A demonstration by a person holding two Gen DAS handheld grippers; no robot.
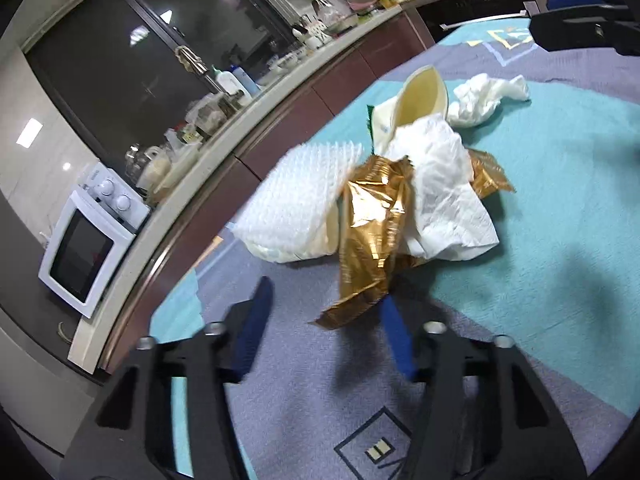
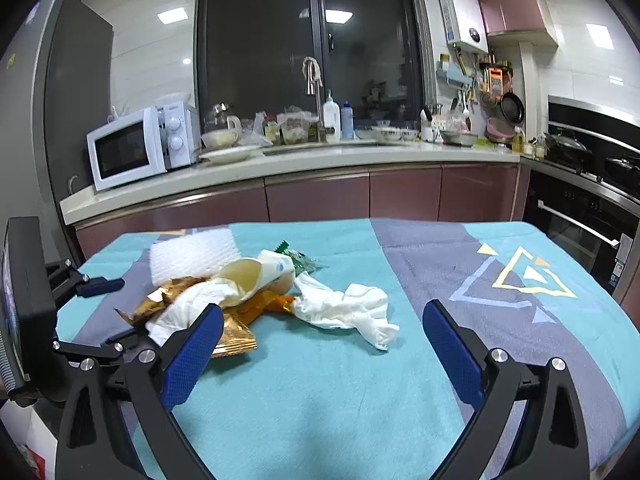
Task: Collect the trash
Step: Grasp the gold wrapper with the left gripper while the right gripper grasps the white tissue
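Observation:
A heap of trash lies on the teal and grey tablecloth (image 2: 360,392). It holds a gold foil wrapper (image 1: 372,232), a white paper towel (image 1: 444,200), a white foam net (image 1: 296,196), a squashed cream paper cup (image 1: 420,96) and a bit of green wrapper (image 2: 302,260). A crumpled white tissue (image 2: 344,308) lies to the heap's right. My left gripper (image 1: 326,312) is at the heap's near end with the gold wrapper's tail between its blue fingers; the left finger (image 1: 256,320) stands apart from the foil. My right gripper (image 2: 323,312) stands wide open in front of the tissue, holding nothing.
Behind the table runs a cluttered kitchen counter (image 2: 280,168) with a white microwave (image 2: 128,148) and a sink tap (image 2: 312,80). A dark oven (image 2: 580,216) stands at the right and a tall fridge (image 2: 60,100) at the left.

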